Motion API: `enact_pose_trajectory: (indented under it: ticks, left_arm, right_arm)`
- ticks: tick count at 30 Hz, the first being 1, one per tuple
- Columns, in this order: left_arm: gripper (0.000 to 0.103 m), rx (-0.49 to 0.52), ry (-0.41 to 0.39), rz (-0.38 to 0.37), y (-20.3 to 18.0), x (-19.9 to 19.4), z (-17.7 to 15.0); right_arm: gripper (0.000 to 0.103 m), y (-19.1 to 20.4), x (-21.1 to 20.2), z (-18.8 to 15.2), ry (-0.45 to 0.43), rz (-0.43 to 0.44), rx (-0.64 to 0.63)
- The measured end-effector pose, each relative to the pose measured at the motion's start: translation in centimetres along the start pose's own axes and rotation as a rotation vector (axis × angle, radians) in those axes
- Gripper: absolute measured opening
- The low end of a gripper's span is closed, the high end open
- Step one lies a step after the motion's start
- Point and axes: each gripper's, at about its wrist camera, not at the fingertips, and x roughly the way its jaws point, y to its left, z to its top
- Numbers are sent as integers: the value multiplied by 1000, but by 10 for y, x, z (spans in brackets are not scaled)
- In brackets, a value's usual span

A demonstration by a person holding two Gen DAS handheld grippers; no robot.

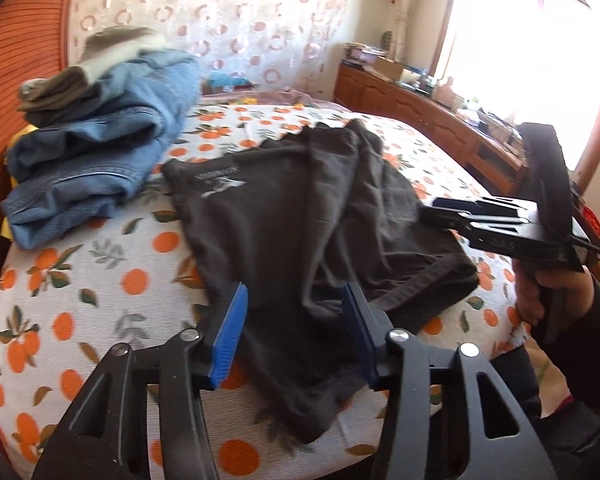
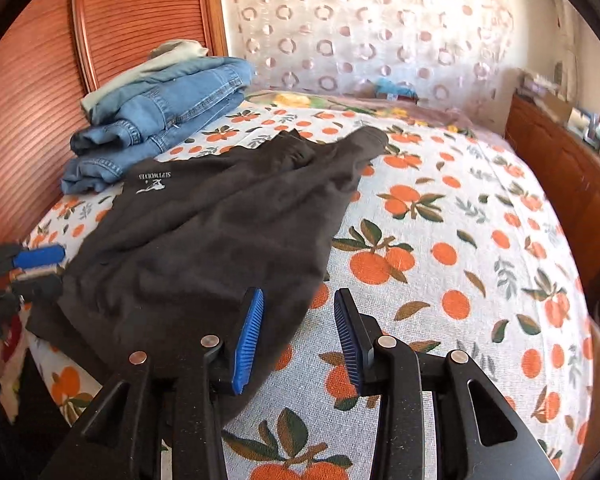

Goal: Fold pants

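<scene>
Dark grey-brown pants (image 1: 300,216) with a small white logo lie loosely bunched on the orange-print bed sheet (image 1: 100,280); they also show in the right wrist view (image 2: 220,236). My left gripper (image 1: 296,320) is open, its blue pads just above the near end of the pants. My right gripper (image 2: 298,332) is open over the right near edge of the pants, holding nothing. It also shows in the left wrist view (image 1: 440,208), at the pants' right side. The left gripper shows at the far left of the right wrist view (image 2: 40,268).
A stack of folded blue jeans (image 1: 96,160) with other folded clothes on top sits at the bed's far left, also in the right wrist view (image 2: 152,120). A wooden headboard (image 2: 40,100) stands behind it. A wooden cabinet (image 1: 440,124) with clutter runs along the right under a bright window.
</scene>
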Motion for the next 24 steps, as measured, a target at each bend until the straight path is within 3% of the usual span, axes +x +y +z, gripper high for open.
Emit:
enact_pose_trajectory:
  ticks: [8, 14, 24]
  left_arm:
    - [34, 31, 54, -40, -15, 16, -2]
    - [9, 27, 51, -45, -18, 15, -5]
    - [5, 22, -60, -33, -16, -39, 2]
  right_arm:
    - [40, 14, 1, -1, -22, -3, -13]
    - [40, 1, 11, -3, -15, 20, 28]
    - [41, -7, 9, -5, -23, 24, 44]
